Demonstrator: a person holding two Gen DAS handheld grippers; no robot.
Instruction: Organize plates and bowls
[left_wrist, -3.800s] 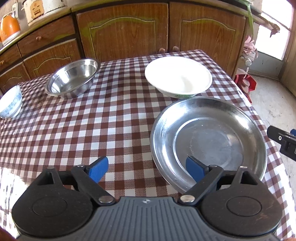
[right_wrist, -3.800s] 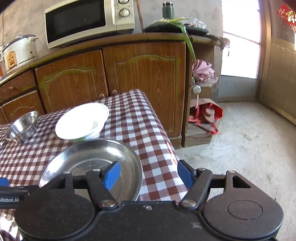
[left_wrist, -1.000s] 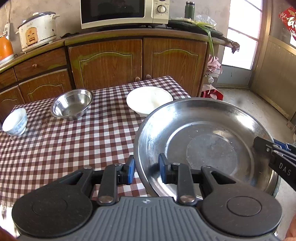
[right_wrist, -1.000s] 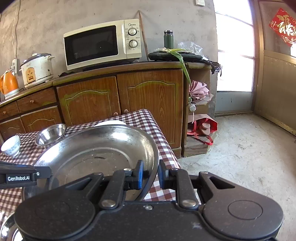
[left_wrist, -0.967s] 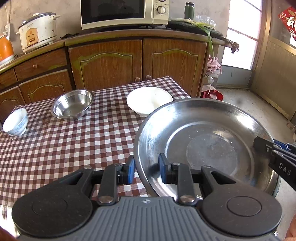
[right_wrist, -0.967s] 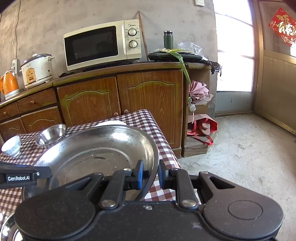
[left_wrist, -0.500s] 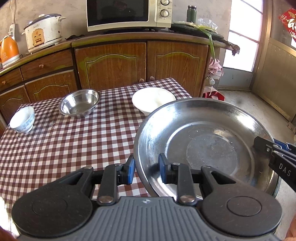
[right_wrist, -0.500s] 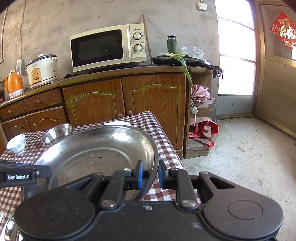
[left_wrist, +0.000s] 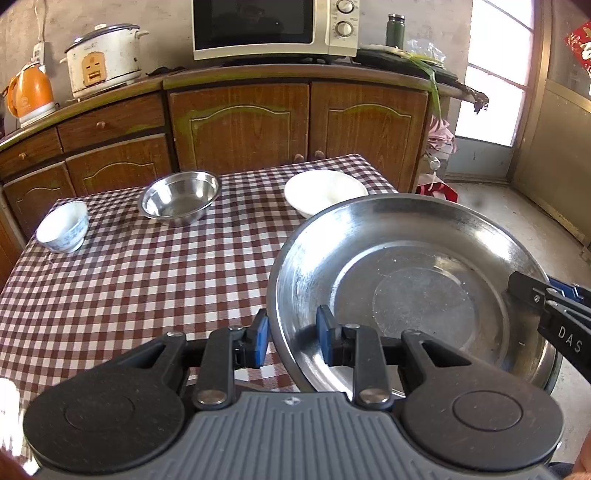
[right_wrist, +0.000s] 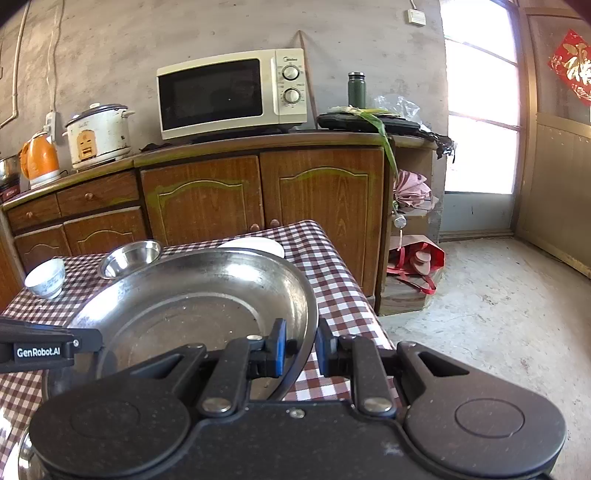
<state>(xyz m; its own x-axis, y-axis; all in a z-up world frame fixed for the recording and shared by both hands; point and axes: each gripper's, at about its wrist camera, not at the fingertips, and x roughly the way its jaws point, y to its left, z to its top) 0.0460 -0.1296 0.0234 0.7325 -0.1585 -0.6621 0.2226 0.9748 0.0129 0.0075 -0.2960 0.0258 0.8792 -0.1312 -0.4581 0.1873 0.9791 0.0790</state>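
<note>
A wide steel plate (left_wrist: 413, 280) hangs in the air over the near right part of the checked table (left_wrist: 129, 280). My left gripper (left_wrist: 291, 334) is shut on its left rim, one blue pad outside and one inside. My right gripper (right_wrist: 300, 349) is shut on the opposite rim of the same steel plate (right_wrist: 192, 306). On the table stand a steel bowl (left_wrist: 179, 197), a white bowl (left_wrist: 325, 192) partly hidden behind the plate, and a small blue-patterned bowl (left_wrist: 62, 227) at the far left.
Wooden cabinets (left_wrist: 240, 125) run behind the table, carrying a microwave (right_wrist: 229, 96), a rice cooker (right_wrist: 99, 133) and an orange kettle (right_wrist: 38, 158). A red bag (right_wrist: 417, 266) lies on the concrete floor to the right of the table, near a bright doorway.
Both grippers have drawn back from the table with the plate still held. The table and bowls look smaller and the view has drifted so more of the left side shows.
</note>
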